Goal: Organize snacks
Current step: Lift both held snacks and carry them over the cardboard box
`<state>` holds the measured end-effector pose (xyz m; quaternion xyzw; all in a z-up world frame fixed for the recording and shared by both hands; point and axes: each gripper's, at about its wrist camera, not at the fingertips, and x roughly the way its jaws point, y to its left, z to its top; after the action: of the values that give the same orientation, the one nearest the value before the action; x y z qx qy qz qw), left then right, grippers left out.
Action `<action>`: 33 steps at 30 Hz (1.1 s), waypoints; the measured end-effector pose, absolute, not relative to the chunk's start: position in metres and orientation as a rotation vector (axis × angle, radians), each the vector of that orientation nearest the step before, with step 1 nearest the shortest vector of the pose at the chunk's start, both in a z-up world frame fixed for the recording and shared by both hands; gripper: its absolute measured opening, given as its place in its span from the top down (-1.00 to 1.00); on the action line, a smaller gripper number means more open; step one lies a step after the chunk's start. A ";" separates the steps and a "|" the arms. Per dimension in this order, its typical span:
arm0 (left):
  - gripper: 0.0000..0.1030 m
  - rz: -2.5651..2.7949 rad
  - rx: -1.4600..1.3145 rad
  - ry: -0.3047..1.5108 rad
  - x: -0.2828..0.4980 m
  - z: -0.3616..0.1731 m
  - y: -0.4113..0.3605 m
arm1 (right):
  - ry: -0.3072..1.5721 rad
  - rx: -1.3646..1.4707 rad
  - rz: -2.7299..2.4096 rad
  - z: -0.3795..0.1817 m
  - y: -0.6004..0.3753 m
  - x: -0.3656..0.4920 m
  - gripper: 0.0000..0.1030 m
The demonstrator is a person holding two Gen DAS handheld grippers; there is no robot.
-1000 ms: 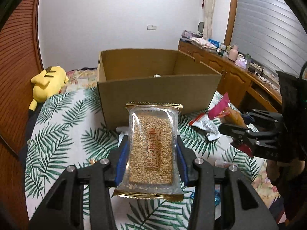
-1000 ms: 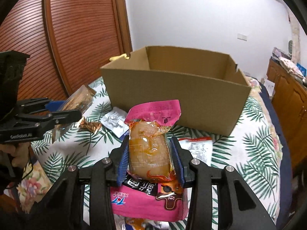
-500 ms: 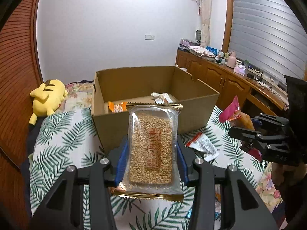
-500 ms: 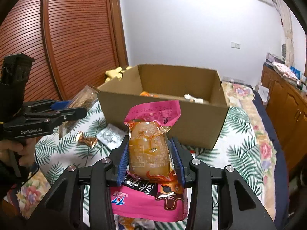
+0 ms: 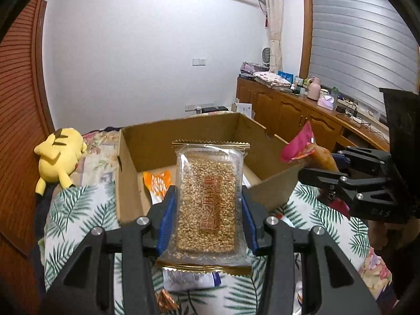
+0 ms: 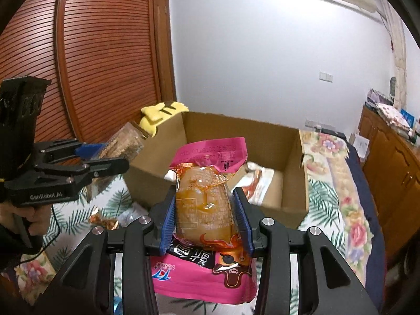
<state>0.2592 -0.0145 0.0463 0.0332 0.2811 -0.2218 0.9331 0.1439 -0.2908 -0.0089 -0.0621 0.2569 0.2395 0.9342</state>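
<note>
I see a clear packet of sesame brittle with gold crimped ends, held upright above the open cardboard box. A pink pouch with an orange-brown snack inside stands upright beside it, also over the box. On the box floor lie an orange-and-white wrapper and other packets.

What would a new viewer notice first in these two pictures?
Each tool grips a snack in front of the open box: the left tool a clear sesame bar, the right tool a pink pack. A yellow plush lies left of the box.
</note>
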 end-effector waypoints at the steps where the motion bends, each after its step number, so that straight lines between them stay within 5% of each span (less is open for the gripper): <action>1: 0.15 -0.454 0.071 0.571 0.262 0.048 -0.015 | 0.522 -0.127 0.492 -0.007 -0.290 0.147 0.19; 33: 0.09 -0.402 0.080 0.677 0.376 0.015 -0.025 | 0.594 -0.141 0.361 -0.033 -0.271 0.270 0.16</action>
<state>0.3760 -0.0251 0.0150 0.0390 0.3298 -0.1956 0.9227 0.2702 -0.2710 -0.0329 -0.0692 0.2909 0.1767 0.9377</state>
